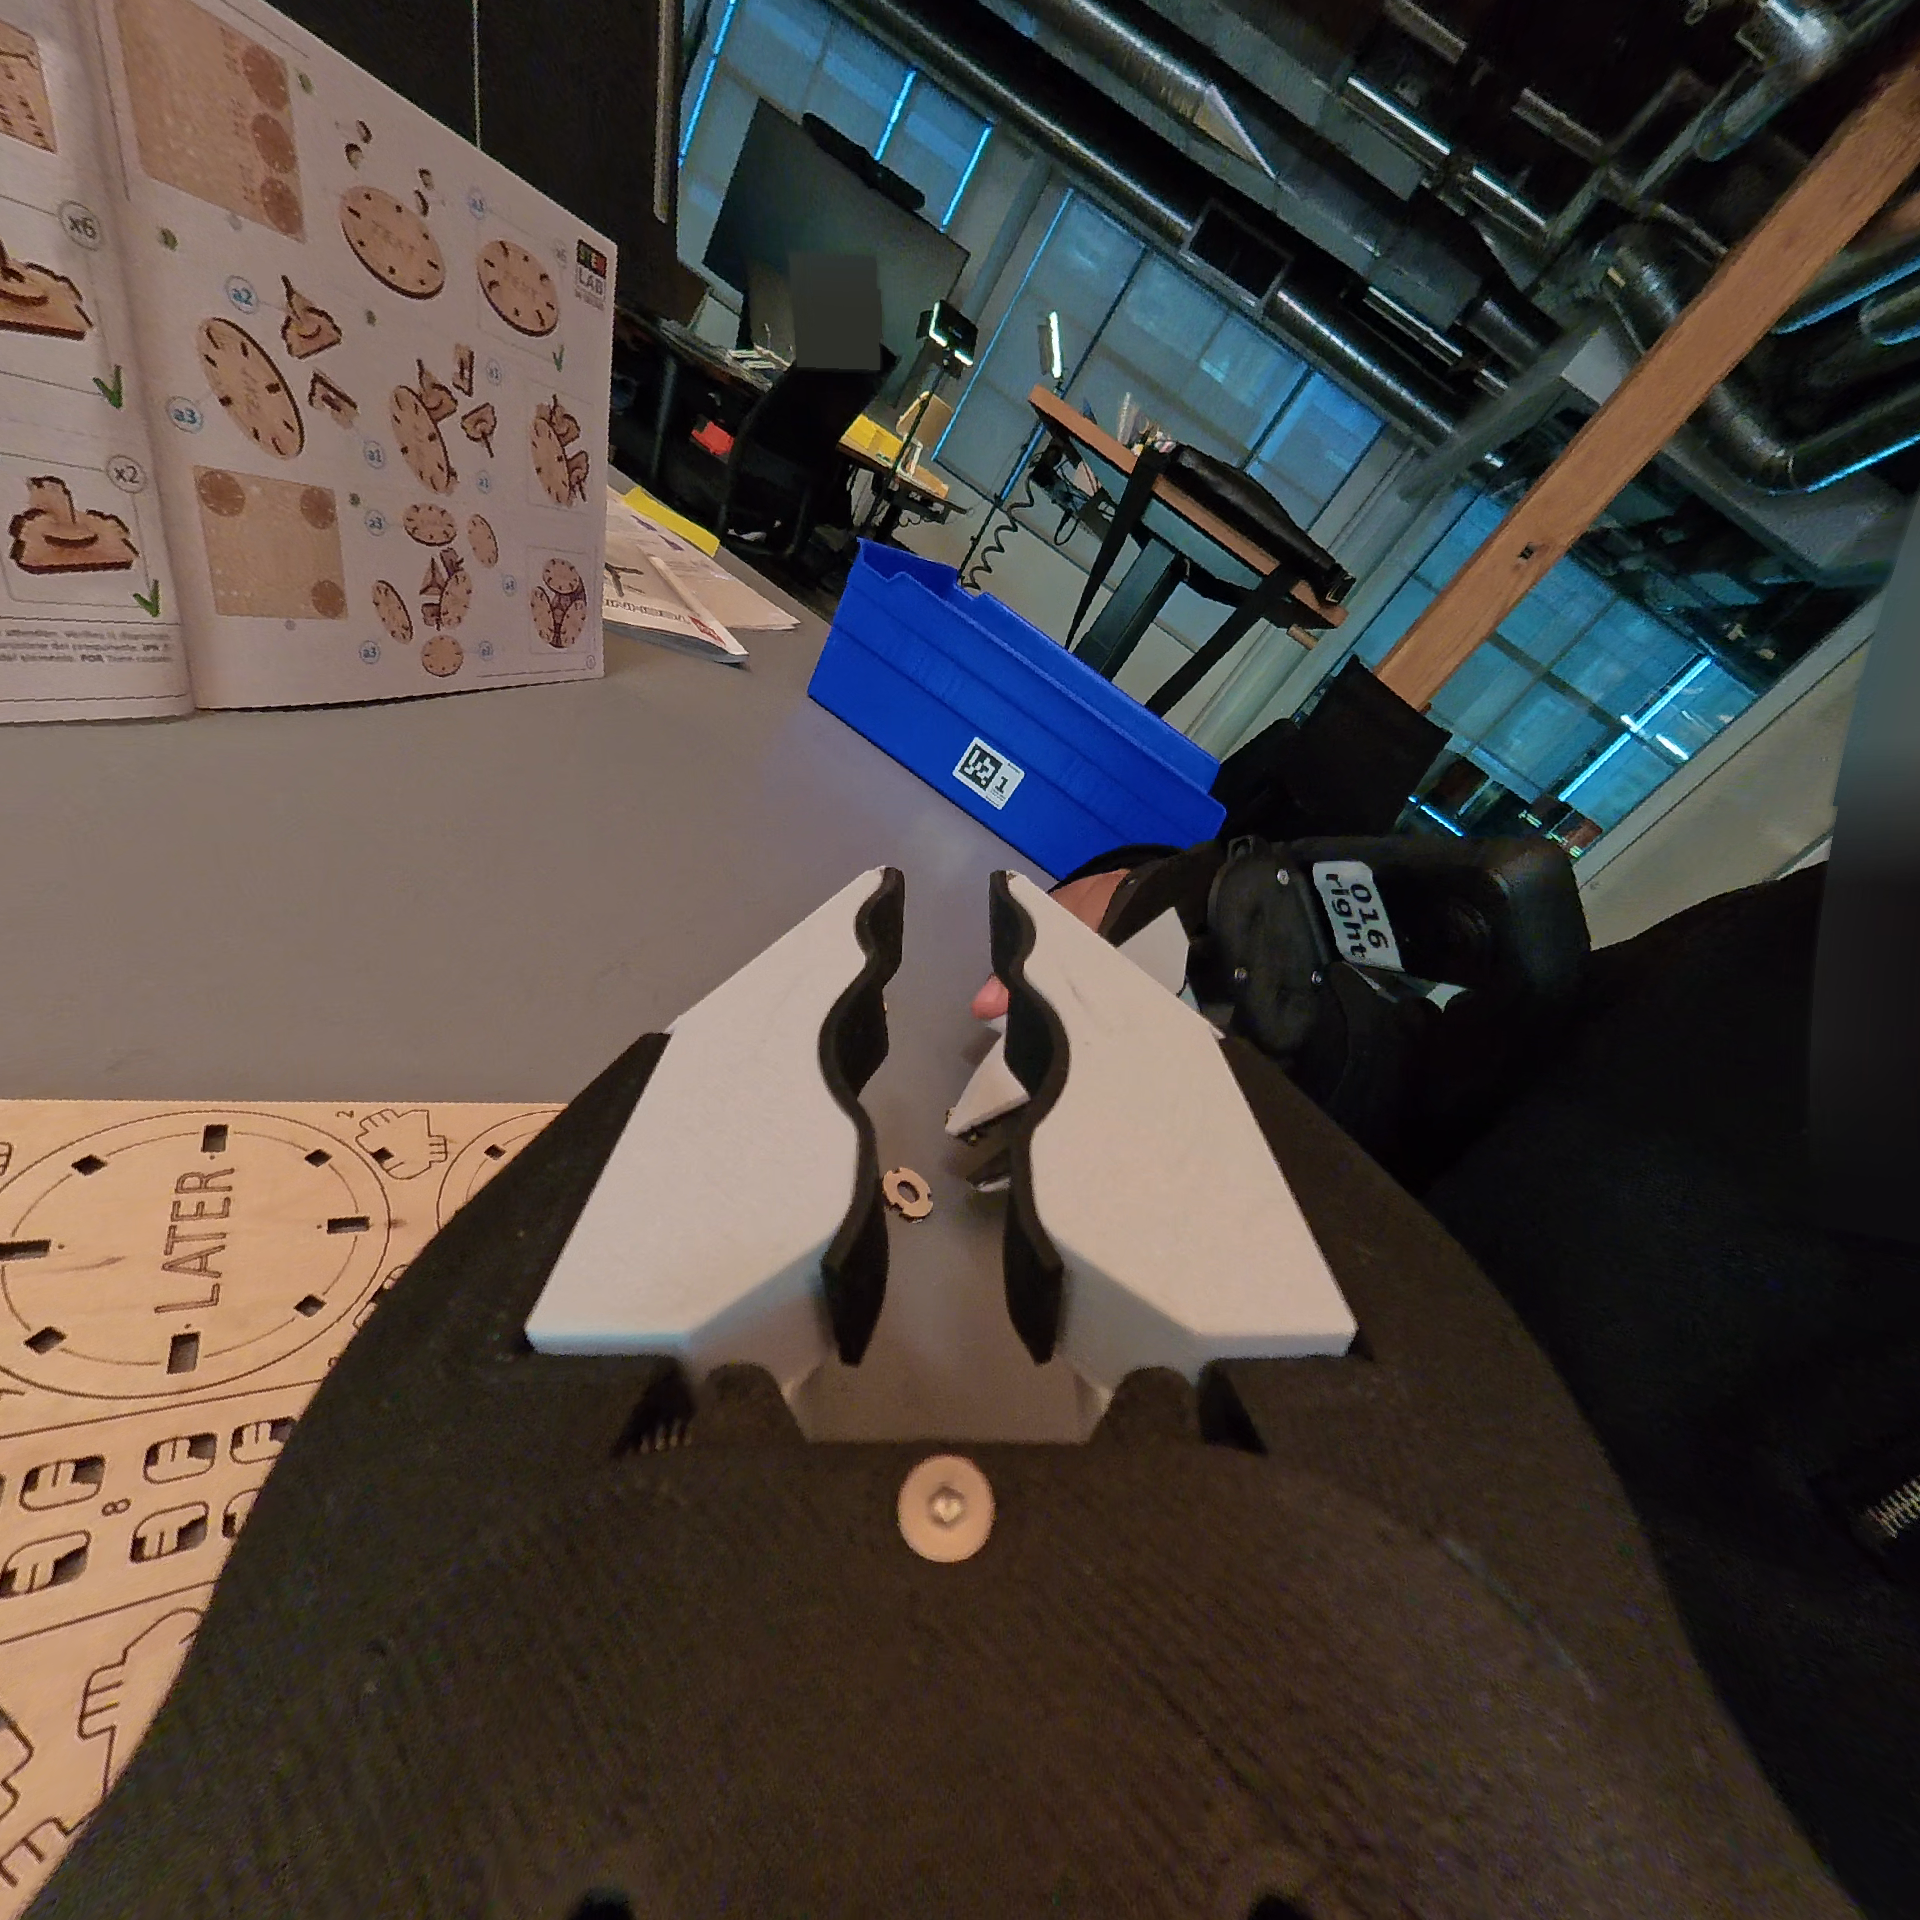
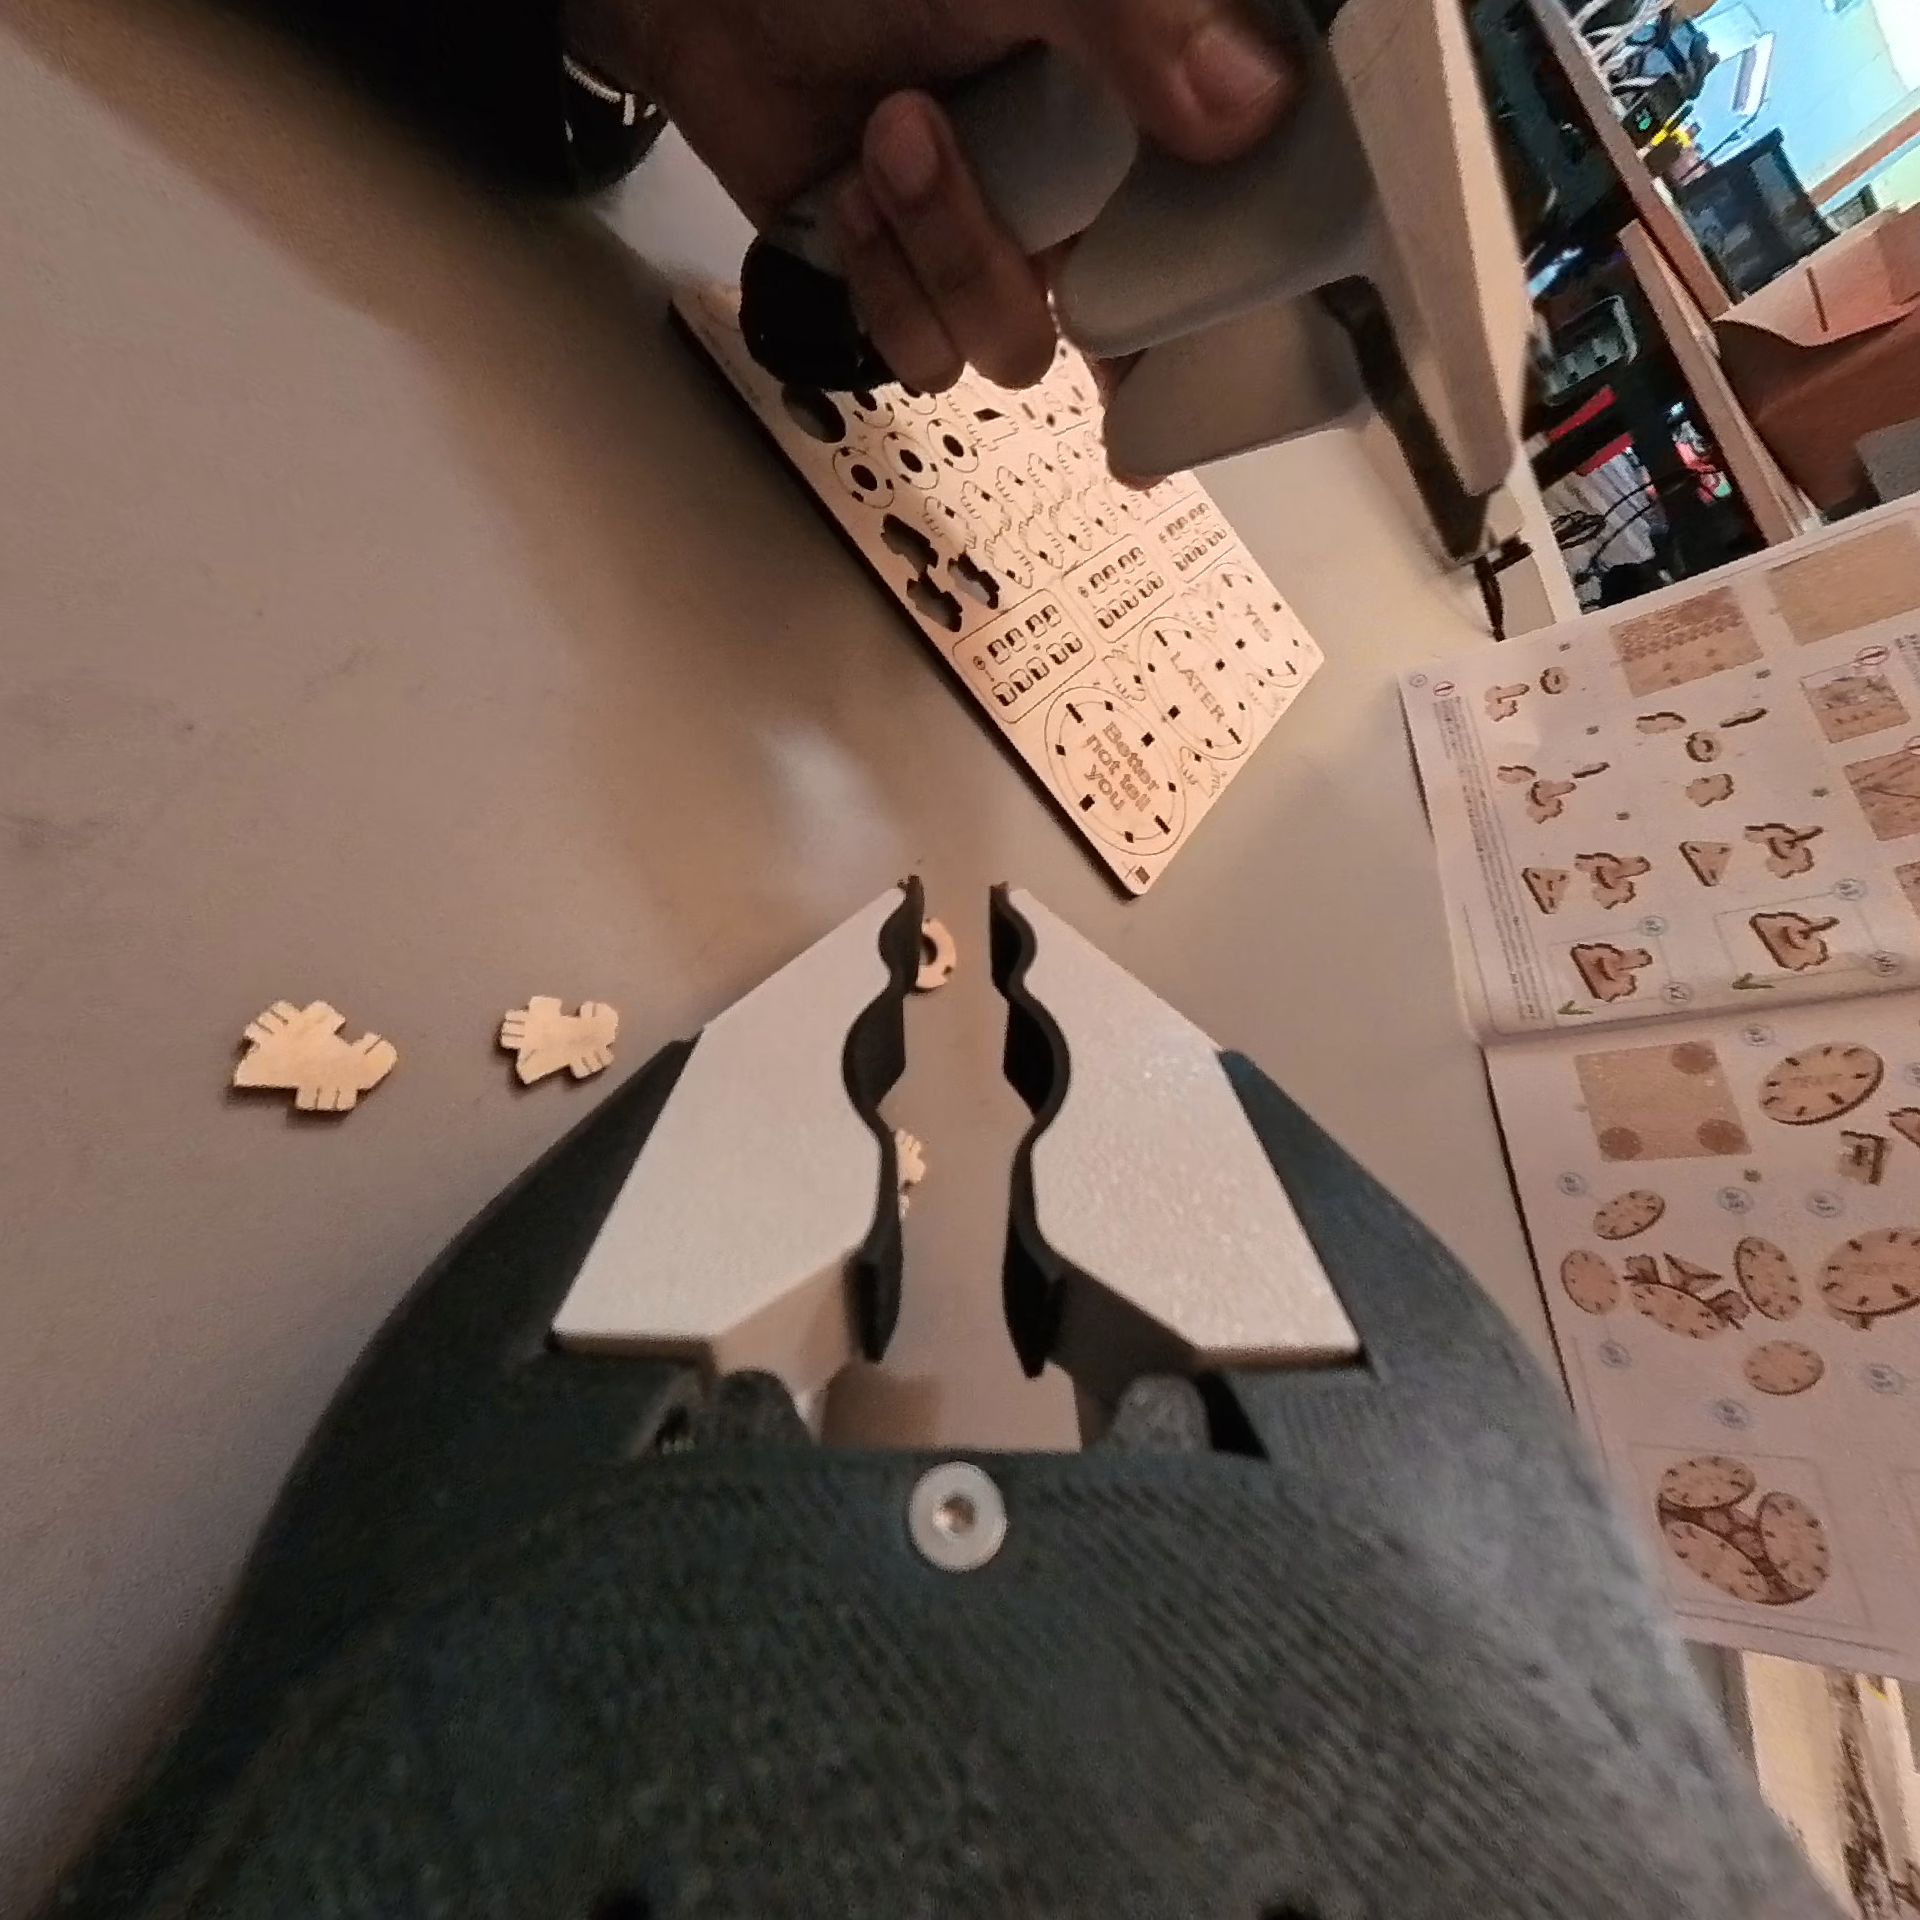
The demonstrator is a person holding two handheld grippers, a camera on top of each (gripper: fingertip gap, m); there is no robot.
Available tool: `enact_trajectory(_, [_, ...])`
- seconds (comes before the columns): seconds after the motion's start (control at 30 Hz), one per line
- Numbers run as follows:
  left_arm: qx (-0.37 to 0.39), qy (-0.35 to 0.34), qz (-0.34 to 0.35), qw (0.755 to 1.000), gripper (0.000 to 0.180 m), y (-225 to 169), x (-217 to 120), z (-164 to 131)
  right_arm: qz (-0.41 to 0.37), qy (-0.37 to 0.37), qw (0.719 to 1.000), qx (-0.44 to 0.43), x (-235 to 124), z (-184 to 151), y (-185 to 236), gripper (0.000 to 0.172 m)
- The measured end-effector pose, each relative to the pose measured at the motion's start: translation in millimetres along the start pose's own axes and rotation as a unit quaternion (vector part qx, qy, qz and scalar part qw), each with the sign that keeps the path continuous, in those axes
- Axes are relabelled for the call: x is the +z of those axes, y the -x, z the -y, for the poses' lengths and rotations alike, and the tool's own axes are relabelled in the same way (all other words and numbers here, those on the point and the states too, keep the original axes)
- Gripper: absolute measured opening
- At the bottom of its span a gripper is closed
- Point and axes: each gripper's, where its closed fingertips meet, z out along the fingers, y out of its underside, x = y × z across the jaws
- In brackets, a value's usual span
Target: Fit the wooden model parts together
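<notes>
My right gripper (image 2: 956, 894) is open just above the grey table (image 2: 416, 623). A small wooden ring (image 2: 932, 956) lies on the table between its fingers, against the left pad and clear of the right one. My left gripper (image 1: 945, 883) is open with nothing between its pads. Through its gap I see the same ring (image 1: 907, 1193) on the table, with the right gripper's fingertips (image 1: 987, 1132) beside it. A hand holds the left gripper's grey handle (image 2: 1143, 260) at the top of the right wrist view.
A laser-cut plywood sheet (image 2: 1091, 623) lies ahead of the right gripper and shows at lower left (image 1: 156, 1299). Two loose wooden pieces (image 2: 312, 1055) (image 2: 558, 1037) lie to the left. An open instruction booklet (image 1: 312, 364) (image 2: 1714, 1039) and a blue bin (image 1: 997, 727) stand nearby. Tip to tip, the grippers are about 10 centimetres apart.
</notes>
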Motion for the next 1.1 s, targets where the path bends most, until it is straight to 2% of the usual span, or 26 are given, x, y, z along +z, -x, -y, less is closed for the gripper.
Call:
enact_trajectory(0.37, [-0.005, 0.003, -0.003, 1.0, 0.016, 0, 0, -1, -0.017, -0.009, 0.999, 0.045, -3, -1, -12, 0.011])
enact_trajectory(0.8, [-0.007, 0.003, -0.004, 1.0, 0.016, 0, 0, -2, -0.02, -0.011, 0.998, 0.055, -2, 0, -14, 0.011])
enact_trajectory(1.1, [-0.008, 0.005, -0.005, 1.0, 0.016, -1, 1, -2, -0.013, -0.042, 0.995, 0.093, -5, 9, -15, 0.011])
